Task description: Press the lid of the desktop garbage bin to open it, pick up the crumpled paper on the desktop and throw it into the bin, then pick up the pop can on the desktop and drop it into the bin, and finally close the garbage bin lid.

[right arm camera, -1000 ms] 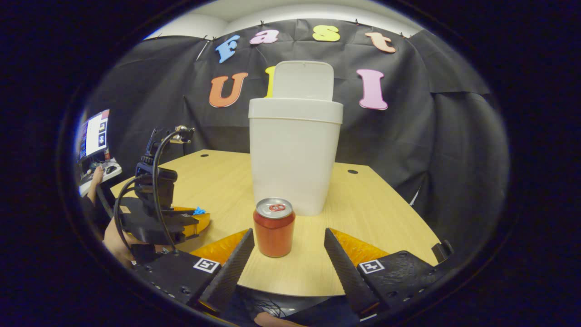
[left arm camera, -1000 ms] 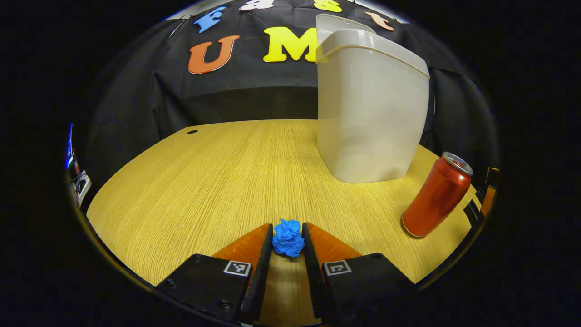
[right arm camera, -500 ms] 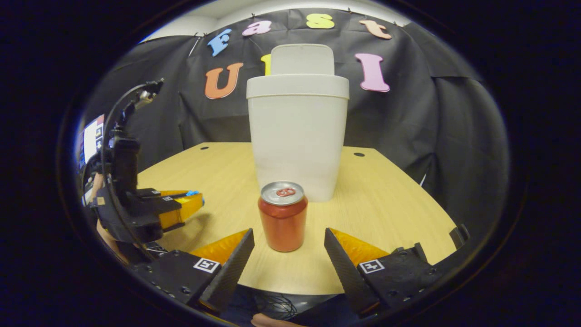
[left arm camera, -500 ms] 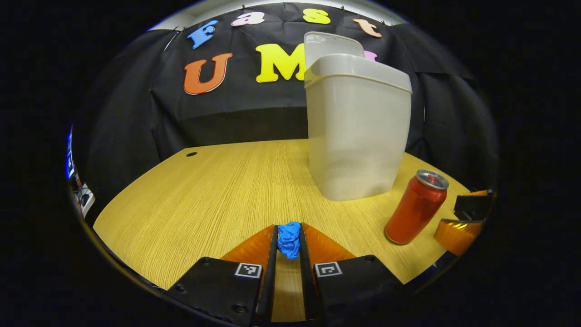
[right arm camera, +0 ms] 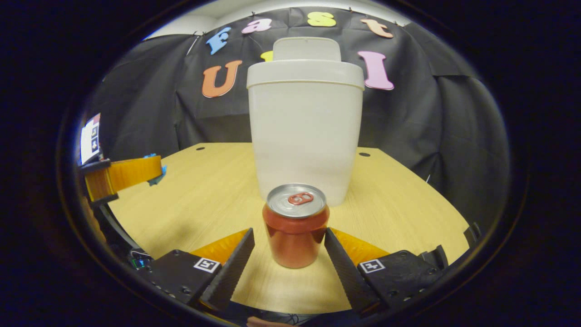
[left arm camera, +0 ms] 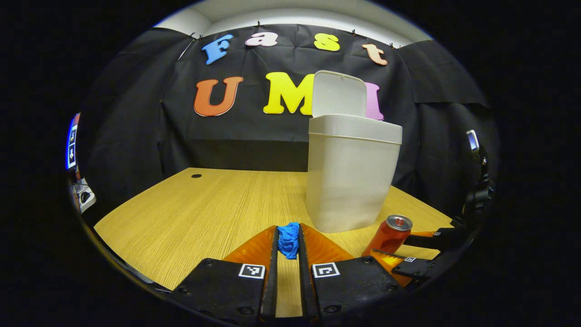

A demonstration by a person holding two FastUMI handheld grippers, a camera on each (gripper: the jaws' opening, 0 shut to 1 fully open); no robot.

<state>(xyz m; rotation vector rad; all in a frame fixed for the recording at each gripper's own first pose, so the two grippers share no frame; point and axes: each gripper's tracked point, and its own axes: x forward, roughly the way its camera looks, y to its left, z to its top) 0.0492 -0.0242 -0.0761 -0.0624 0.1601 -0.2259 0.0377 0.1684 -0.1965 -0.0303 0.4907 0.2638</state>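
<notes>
The left gripper view shows the crumpled paper [left arm camera: 288,240] pinched between the left gripper [left arm camera: 288,247]'s nearly closed fingers, lifted off the table [left arm camera: 181,213]. The right gripper view shows the pop can [right arm camera: 296,227] upright between the right gripper [right arm camera: 289,247]'s spread fingers — untouched. The bin [right arm camera: 304,131] stands at 12 o'clock behind it, lid [right arm camera: 307,48] raised.

Pop can [right arm camera: 296,227] between the right gripper [right arm camera: 289,250] fingers

The jaws stand apart, not touching it; bin [right arm camera: 303,131] behind, lid [right arm camera: 307,48] up.

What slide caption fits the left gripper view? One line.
Left gripper pinches blue crumpled paper before the open bin.
</notes>
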